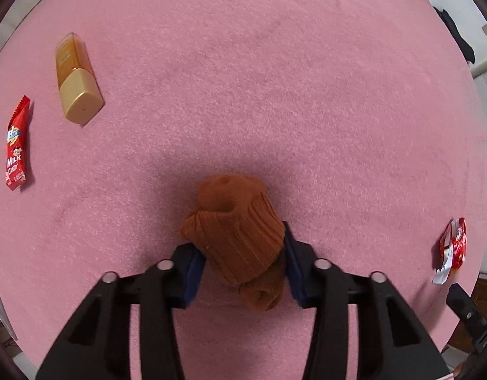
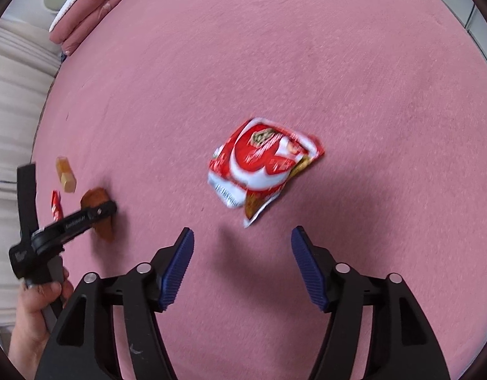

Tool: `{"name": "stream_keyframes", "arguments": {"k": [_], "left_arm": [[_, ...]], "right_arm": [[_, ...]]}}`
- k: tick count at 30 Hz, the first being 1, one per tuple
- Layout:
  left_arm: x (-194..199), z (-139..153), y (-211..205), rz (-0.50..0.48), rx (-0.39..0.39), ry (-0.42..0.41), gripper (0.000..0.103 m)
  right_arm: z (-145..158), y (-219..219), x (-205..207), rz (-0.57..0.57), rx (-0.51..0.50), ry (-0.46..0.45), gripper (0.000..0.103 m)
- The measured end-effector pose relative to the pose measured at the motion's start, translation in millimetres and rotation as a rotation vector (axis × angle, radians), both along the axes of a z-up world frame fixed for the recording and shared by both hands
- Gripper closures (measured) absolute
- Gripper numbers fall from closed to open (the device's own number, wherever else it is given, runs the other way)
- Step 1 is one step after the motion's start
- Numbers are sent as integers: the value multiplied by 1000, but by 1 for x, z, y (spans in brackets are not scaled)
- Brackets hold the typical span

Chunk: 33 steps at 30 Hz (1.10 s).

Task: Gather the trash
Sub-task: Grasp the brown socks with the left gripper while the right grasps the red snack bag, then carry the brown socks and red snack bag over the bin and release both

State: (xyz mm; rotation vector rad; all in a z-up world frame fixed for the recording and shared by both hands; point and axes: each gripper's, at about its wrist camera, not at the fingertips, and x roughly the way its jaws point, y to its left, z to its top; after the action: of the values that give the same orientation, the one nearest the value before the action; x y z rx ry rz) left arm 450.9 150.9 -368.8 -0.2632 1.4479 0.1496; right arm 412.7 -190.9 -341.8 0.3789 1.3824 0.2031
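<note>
Nothing visibly collected: left gripper (image 1: 243, 262) jaws clamp the rolled brown sock (image 1: 240, 237), right gripper (image 2: 242, 266) jaws gape empty near the red snack wrapper (image 2: 262, 167); milk candy wrapper (image 1: 16, 148) remains at left.

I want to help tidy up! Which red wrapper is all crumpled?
The red-and-white snack bag just ahead of the open right claw is crumpled and torn open. The other red one, the milk candy wrapper, lies flat and long beside the yellow bottle.

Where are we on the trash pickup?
Nothing looks collected yet. In hand: the left tool is shut on the brown sock; the right tool is open, just short of the crumpled red wrapper. Left on the pink surface: that wrapper, the milk candy packet and the amber bottle.
</note>
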Motion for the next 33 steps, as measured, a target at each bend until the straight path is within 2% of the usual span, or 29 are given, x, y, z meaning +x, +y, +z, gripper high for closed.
{"name": "stream_keyframes", "arguments": {"k": [1,3,10,15,17,18,19,20,26,33], "left_arm": [[-1,2,-2,-4,-16,-10,71],[-5,9,-8,-18,-69,-35,72],[-4,24,-58,-125,-186,-80,73],[-4,29,-87,-191,-182,-85,73],[-5,29,-94,-211,-178,-83,73],[1,28,-95,-219,-176,-83,73],[0,29,-99,-231,-175,-82,73],[14,31,-91,-238,-175,-79,73],[-6,36,-113,-286,-177,-56,73],[-76,56,-123,-338,-202,-7,73]], "right_arm": [[0,-3,3,-12,4,0,34],[-1,-6,10,-25,13,0,34],[-11,-14,29,-73,16,31,33],[-21,-17,42,-102,17,60,33],[-21,-17,44,-109,8,50,45],[-21,-16,44,-107,9,45,59],[-21,-14,43,-101,19,42,67],[-20,-12,41,-94,18,39,68],[-10,-2,8,-28,12,17,74],[18,-6,-71,-23,37,30,74]]}}
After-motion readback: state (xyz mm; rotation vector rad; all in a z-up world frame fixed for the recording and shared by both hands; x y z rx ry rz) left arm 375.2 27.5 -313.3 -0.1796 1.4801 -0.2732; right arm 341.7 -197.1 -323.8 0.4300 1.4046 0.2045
